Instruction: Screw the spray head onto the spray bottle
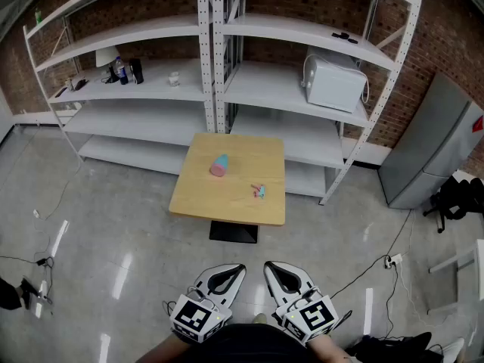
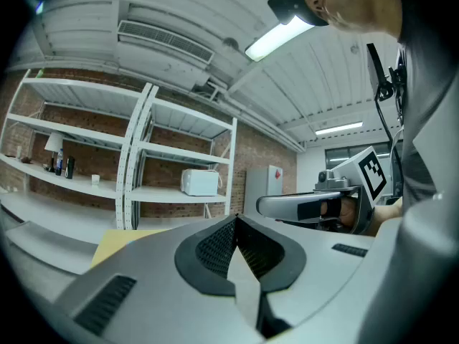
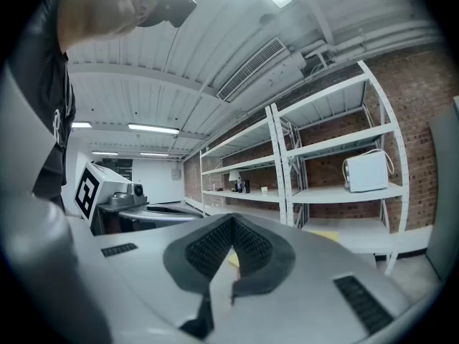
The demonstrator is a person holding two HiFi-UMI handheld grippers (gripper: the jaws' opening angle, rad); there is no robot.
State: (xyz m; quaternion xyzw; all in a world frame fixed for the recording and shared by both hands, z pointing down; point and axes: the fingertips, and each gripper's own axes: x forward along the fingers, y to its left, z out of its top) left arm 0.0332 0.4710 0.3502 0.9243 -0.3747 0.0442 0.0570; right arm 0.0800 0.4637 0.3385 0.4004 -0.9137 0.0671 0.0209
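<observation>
Floor: the glossy grey concrete floor [image 1: 113, 225] lies open between the person and the surface, so walking up looks unobstructed.
Shelving: the white metal shelving rack [image 1: 249, 89] stands just behind the surface's far edge.
Surface: the square pale wooden surface [image 1: 204, 199] is mostly bare, its near edge free.
Grippers: the left hand-held gripper [image 1: 234, 269] and right hand-held gripper [image 1: 274, 269] are side by side near the body, jaws together, empty; work seemingly not begun.
Bottle: the pink spray bottle with a blue end [image 1: 218, 165] lies mid-surface.
Head: the small turquoise spray head [image 1: 259, 191] lies near the bottle, apart from it.
</observation>
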